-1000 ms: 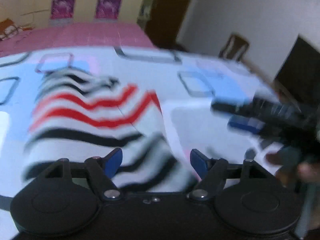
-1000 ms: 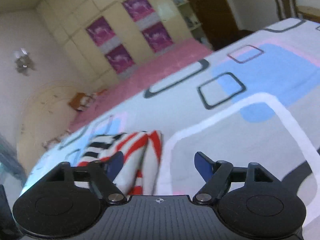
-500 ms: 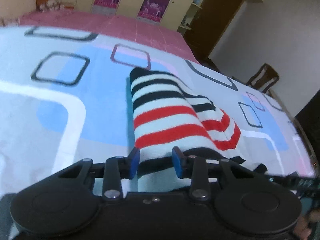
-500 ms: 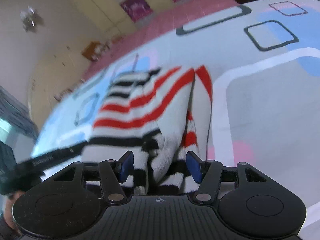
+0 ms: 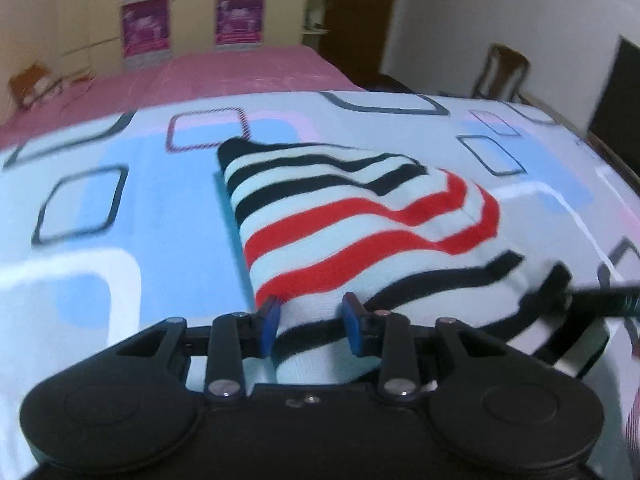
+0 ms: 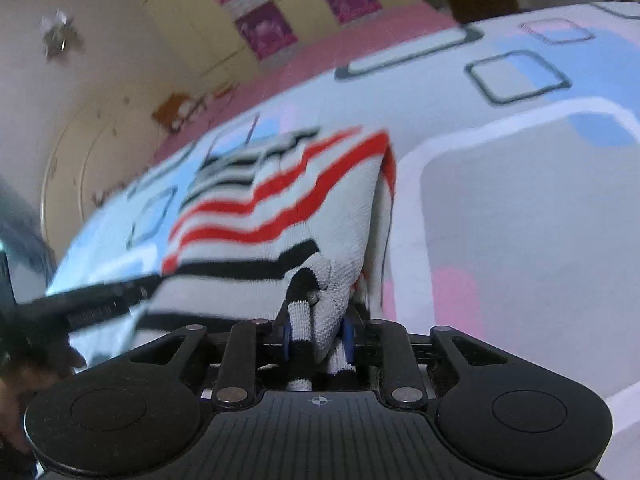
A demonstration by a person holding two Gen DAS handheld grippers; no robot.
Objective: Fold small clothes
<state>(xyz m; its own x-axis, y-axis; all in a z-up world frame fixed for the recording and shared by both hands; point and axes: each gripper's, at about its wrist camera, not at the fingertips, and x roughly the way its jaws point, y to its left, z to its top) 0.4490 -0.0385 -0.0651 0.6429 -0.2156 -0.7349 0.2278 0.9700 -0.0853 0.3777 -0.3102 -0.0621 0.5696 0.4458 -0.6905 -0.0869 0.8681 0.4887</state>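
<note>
A small knit garment [image 5: 352,224] with white, black and red stripes lies on the patterned bed sheet [image 5: 120,216]. My left gripper [image 5: 314,322] has its blue fingers around the garment's near left edge, with cloth between them. My right gripper [image 6: 316,340] is shut on the garment's near right corner [image 6: 316,320], bunching the cloth. The garment [image 6: 280,208] stretches away from it, lifted at the near edge. The right gripper also shows at the right of the left wrist view [image 5: 592,304], and the left gripper at the left of the right wrist view [image 6: 92,304].
The sheet [image 6: 520,208] has blue, pink and grey squares. A pink bed cover [image 5: 224,72] lies beyond it. A wooden chair [image 5: 502,70] and a dark screen [image 5: 616,96] stand at the right. Cupboards with pink posters [image 5: 236,16] line the far wall.
Both grippers have closed on the garment's near edge; a second ago both were open and apart from it. The right gripper has narrowed to a tight pinch.
</note>
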